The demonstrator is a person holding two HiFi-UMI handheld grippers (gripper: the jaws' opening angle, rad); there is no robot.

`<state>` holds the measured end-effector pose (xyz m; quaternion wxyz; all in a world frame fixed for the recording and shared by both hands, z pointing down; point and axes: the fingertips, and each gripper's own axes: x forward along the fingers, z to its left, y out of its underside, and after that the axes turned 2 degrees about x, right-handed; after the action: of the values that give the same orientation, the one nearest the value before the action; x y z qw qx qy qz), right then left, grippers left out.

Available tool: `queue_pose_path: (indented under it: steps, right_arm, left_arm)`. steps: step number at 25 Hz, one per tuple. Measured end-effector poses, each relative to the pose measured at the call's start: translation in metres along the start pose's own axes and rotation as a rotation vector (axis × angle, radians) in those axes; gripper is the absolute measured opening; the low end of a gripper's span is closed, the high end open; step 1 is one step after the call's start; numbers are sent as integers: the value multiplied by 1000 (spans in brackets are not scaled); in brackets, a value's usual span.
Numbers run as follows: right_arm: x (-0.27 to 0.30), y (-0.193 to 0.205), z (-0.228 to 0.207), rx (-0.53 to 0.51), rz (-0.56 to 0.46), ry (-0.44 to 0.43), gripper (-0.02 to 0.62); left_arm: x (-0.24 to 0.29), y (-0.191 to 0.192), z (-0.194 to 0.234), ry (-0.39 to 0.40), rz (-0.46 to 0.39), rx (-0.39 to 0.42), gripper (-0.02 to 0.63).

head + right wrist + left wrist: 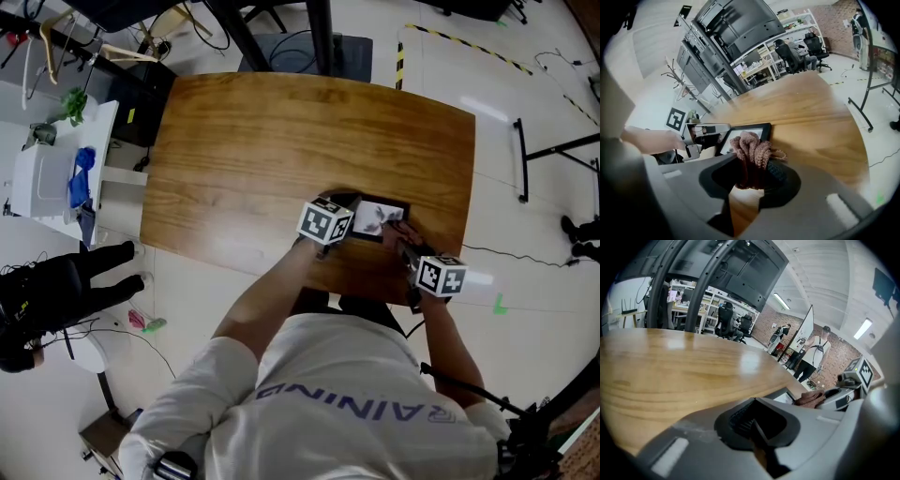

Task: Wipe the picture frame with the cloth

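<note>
A black picture frame [373, 219] lies flat on the wooden table [281, 141] near its front edge. My right gripper [405, 246] is shut on a bunched pink-brown cloth [752, 152], which presses on the frame [765, 127] at its near right part. The cloth [811, 398] also shows in the left gripper view, beside the frame [786, 396]. My left gripper [347, 225] sits at the frame's left end with its jaws together. In the left gripper view nothing shows between its fingers [757, 430]. From the right gripper view that gripper [704, 135] overlaps the frame's left edge.
The table's front edge runs just below both grippers. A white cart [47, 178] and a person in black [56, 286] are on the floor at the left. A black stand [521, 159] and cables lie at the right. People [820, 352] stand far off.
</note>
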<state>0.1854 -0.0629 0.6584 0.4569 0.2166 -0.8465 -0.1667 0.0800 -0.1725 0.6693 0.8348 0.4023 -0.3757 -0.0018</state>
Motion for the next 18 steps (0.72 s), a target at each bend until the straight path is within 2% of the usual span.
queue_pose_path:
  steps: [5,11,15,18]
  right_arm:
    - [-7,2,-19,27,-28,26,121]
    - [-12,1,-18,32,-66,33,121]
    - [-32,-33,-15,16,-194,30,121]
    - [-59,-67,-8,-29,-323,34,121]
  left_arm:
    - [1,3,1,-14,-2,12,6]
    - [1,10,0,-11,4,38,6]
    - [-16,7,8,-48,-30,51,7]
    - [-51,-12,0,-56,-134,69,6]
